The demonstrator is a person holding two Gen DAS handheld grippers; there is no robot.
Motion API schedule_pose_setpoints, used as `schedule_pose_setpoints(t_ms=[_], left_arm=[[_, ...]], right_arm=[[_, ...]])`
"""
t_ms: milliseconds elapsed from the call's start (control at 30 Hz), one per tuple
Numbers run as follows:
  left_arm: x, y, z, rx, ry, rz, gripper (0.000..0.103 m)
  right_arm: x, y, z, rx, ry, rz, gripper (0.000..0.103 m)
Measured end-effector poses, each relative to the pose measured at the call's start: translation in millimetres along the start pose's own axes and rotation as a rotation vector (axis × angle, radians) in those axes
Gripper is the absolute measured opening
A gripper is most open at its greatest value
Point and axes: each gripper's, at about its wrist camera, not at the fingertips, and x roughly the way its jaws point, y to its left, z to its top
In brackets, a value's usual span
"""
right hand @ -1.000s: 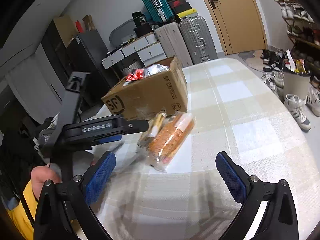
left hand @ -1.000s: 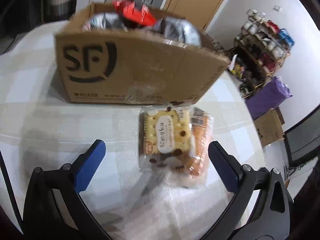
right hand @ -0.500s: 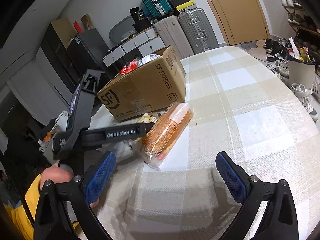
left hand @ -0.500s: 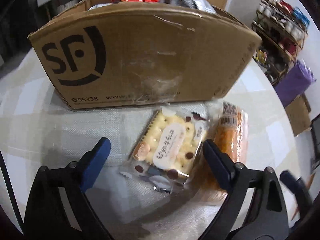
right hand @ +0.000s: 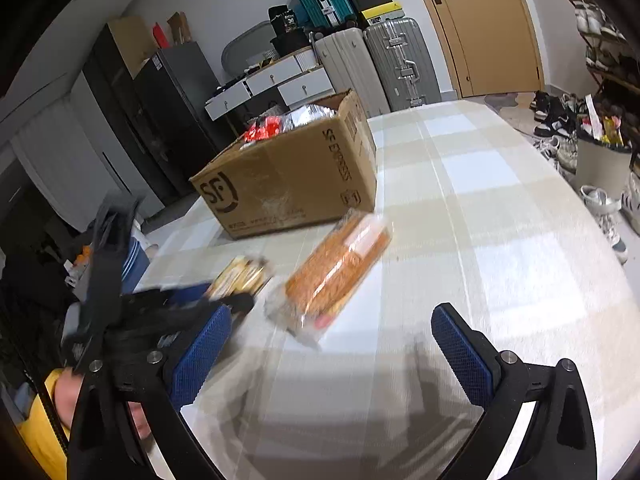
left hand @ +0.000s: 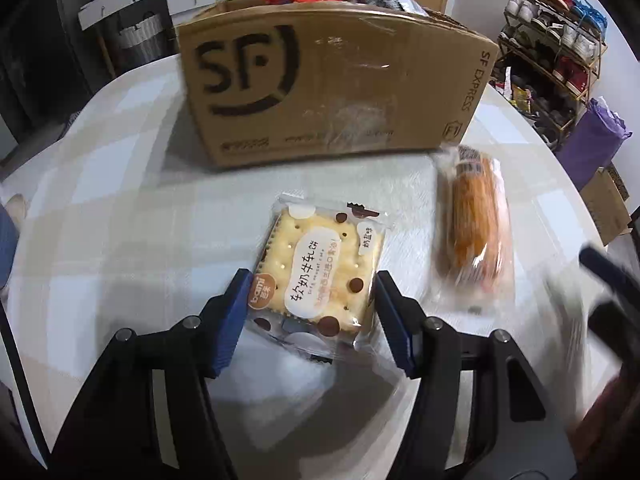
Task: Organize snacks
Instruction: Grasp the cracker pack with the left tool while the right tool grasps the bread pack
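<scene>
Left wrist view: the left claw point(left hand: 308, 312) has just been closing and pinches one cracker packet point(left hand: 320, 272) mid-surface point(left hand: 120, 220). One bread packet point(left hand: 476, 224) lies just beside it; one cardboard box point(left hand: 332, 80) of snacks stands behind, a shoe rack point(left hand: 556, 40) beyond.

Right wrist view: the right claw point(right hand: 332, 356) is spread and empty over the checked surface near the bread packet. Three suitcases point(right hand: 360, 40) line the wall.

Both grippers share one build: black plastic arms that fork outward, each carrying a round silver screw head near its joint. The left gripper point(left hand: 310, 300) has two royal-blue pads point(left hand: 230, 320) with fine ribbing. The right gripper point(right hand: 332, 356) wears blue pads point(right hand: 460, 354) with a knurled, dotted texture. A yellow sleeve point(right hand: 40, 436) covers the person's arm beside the hand point(right hand: 66, 394).
</scene>
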Motion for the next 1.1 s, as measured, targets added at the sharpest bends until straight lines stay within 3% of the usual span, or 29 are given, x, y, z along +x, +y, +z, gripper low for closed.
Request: schedule_pose_setpoints(t_ms=[100, 167, 433, 567, 700, 833, 933, 1100], left_arm=[[-0.7, -3.3, -3.7, -0.009, 0.0, -0.026, 0.059], [-6.2, 19.1, -5.6, -0.023, 0.0, -0.047, 0.059], [-7.7, 18.9, -3.5, -0.074, -0.01, -0.077, 0.058], [-8.4, 18.0, -3.6, -0.083, -0.02, -0.086, 0.058], [-9.1, 19.3, -2.3, -0.1, -0.029, -0.104, 0.058], [-7.6, 17.2, -4.2, -0.115, -0.04, -0.115, 0.058], [-14.1, 30.4, -3.6, -0.125, -0.046, -0.127, 0.058], [-38.6, 51.7, -29.1, -0.129, -0.067, -0.129, 0.058]], right_arm=[[14.0, -1.1, 12.6, 0.004, 0.038, -0.032, 0.102], [25.5, -3.5, 20.3, 0.026, 0.065, -0.028, 0.102], [81.9, 4.8, 38.0, 0.003, 0.179, -0.09, 0.102], [99.8, 17.4, 39.7, -0.06, 0.199, -0.173, 0.1], [102.6, 25.0, 38.5, -0.111, 0.192, -0.241, 0.079], [99.3, 29.7, 37.1, -0.167, 0.203, -0.229, 0.043], [98.3, 41.2, 30.5, -0.259, 0.216, -0.21, 0.039], [84.6, 45.4, 16.4, -0.228, 0.224, -0.107, 0.038]])
